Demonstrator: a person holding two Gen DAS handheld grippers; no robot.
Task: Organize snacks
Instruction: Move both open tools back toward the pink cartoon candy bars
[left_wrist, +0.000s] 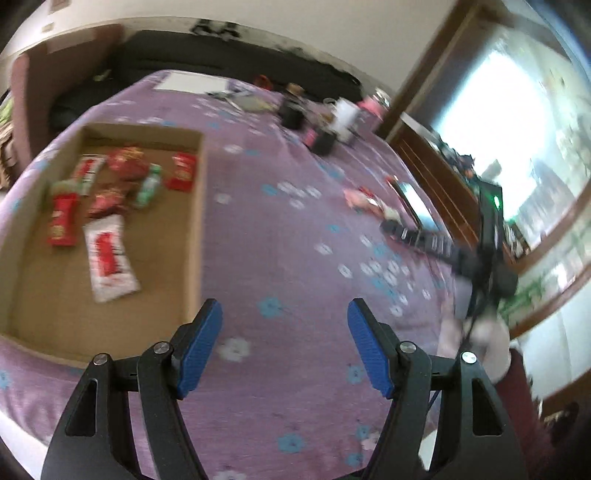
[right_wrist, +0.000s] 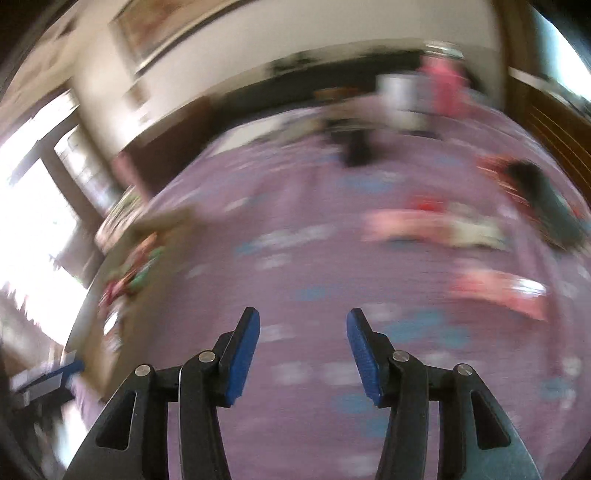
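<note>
A shallow cardboard box (left_wrist: 197, 221) lies on the purple flowered cloth at the left and holds several snacks: a white-and-red packet (left_wrist: 109, 258), a red packet (left_wrist: 62, 221) and a small green bottle (left_wrist: 149, 186). My left gripper (left_wrist: 284, 306) hangs open over bare cloth just right of the box, with nothing between its blue pads. Farther right, my right gripper (left_wrist: 402, 230) reaches in beside a pink snack packet (left_wrist: 360, 197). The right wrist view is badly blurred: the right gripper (right_wrist: 303, 314) stands open and empty, with pink packets (right_wrist: 413, 221) (right_wrist: 498, 291) ahead to its right.
Cups and dark containers (left_wrist: 343, 118) crowd the table's far end, next to a white sheet (left_wrist: 192, 81). A tablet-like device (left_wrist: 415, 205) lies by the right edge. A wooden-framed window (left_wrist: 517, 129) is at the right. The box (right_wrist: 125, 273) shows blurred at the left.
</note>
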